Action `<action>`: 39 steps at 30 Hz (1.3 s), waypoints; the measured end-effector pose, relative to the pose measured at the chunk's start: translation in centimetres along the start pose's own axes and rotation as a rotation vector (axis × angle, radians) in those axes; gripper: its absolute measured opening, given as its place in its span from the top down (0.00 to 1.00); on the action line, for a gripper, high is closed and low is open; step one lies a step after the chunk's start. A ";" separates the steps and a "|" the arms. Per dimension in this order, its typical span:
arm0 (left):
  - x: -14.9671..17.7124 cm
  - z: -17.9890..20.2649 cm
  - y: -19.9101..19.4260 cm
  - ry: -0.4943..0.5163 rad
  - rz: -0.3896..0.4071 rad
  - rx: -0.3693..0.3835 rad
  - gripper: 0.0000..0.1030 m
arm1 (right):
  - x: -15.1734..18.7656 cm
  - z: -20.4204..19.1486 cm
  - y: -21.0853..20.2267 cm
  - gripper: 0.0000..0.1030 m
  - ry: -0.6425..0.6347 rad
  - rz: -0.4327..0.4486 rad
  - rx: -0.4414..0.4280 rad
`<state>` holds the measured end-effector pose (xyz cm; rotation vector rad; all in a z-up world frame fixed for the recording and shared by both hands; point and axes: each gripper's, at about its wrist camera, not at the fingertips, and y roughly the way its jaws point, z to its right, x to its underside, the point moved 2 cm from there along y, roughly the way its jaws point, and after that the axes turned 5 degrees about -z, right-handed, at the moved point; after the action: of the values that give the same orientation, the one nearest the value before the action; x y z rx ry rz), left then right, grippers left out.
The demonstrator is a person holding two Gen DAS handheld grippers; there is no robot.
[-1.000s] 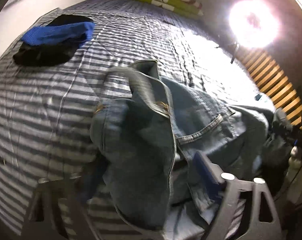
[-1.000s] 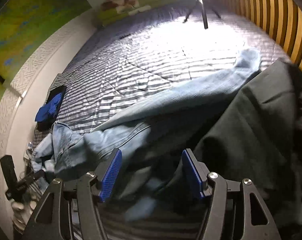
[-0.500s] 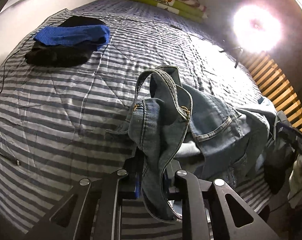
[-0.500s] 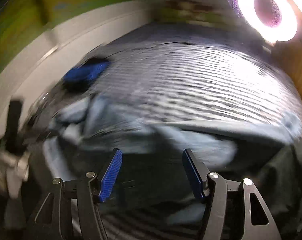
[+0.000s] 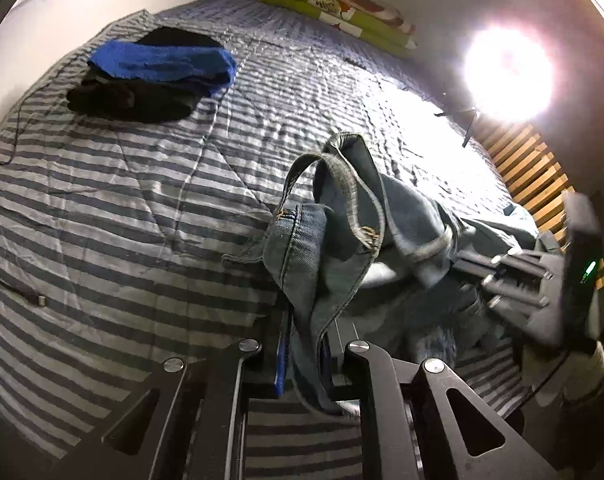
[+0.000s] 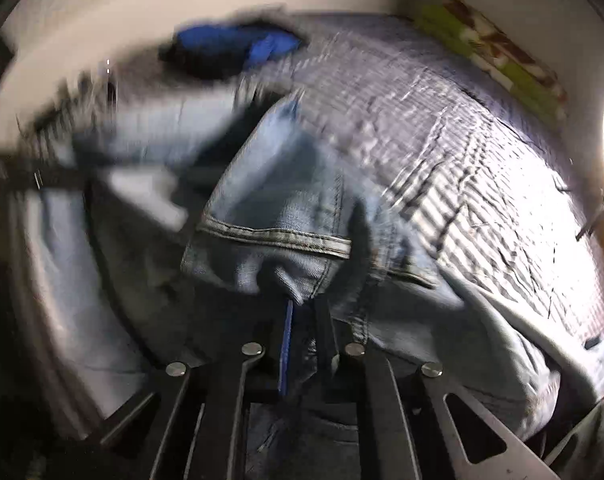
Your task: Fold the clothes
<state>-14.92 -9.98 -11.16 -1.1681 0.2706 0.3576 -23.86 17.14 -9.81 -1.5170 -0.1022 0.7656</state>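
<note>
Both grippers, open a second ago, have just closed: the left gripper [image 5: 302,354] pinches the jeans [image 5: 325,248] waistband, the right gripper [image 6: 302,340] another denim fold, over the bed [image 5: 102,220].

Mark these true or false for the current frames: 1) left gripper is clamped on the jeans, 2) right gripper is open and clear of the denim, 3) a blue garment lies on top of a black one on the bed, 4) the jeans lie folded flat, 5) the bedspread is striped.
1) True. The left gripper is shut on a hanging fold of the jeans.
2) False. The right gripper is shut on the jeans' denim; its jaws have just been closing.
3) True. The blue garment rests on the black garment.
4) False. The jeans are bunched and partly lifted.
5) True. The bedspread has grey and dark stripes.
</note>
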 end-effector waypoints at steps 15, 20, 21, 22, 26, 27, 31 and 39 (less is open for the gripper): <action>2.0 3.9 -14.1 0.180 0.213 -0.035 1.00 | -5.7 6.6 -23.8 0.97 0.205 0.524 0.083; 1.4 4.2 -11.5 0.219 0.157 -0.034 0.37 | -7.7 5.7 -22.7 0.97 0.180 0.511 0.106; 1.3 4.0 -10.7 0.227 0.156 -0.030 0.30 | -7.8 5.6 -22.3 0.97 0.182 0.505 0.114; 1.1 3.7 -9.5 0.230 0.147 -0.029 0.30 | -7.9 5.6 -21.8 0.97 0.183 0.497 0.121; -1.1 0.6 -4.2 0.164 0.083 -0.036 0.30 | -7.7 6.5 -20.3 0.97 0.194 0.461 0.132; -2.0 -0.4 -2.6 0.128 0.066 -0.043 0.30 | -7.5 6.8 -19.9 0.97 0.199 0.452 0.136; -5.6 -3.2 4.2 -0.037 -0.014 0.067 0.30 | -6.5 9.3 -17.2 0.97 0.223 0.390 0.185; -10.0 -4.0 12.7 -0.116 -0.031 0.079 0.45 | -2.8 15.7 -9.8 0.97 0.363 0.232 0.193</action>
<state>-29.31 -10.63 -19.53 -1.0683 0.1642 0.3831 -30.29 30.33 1.80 -1.4731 0.4134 0.6492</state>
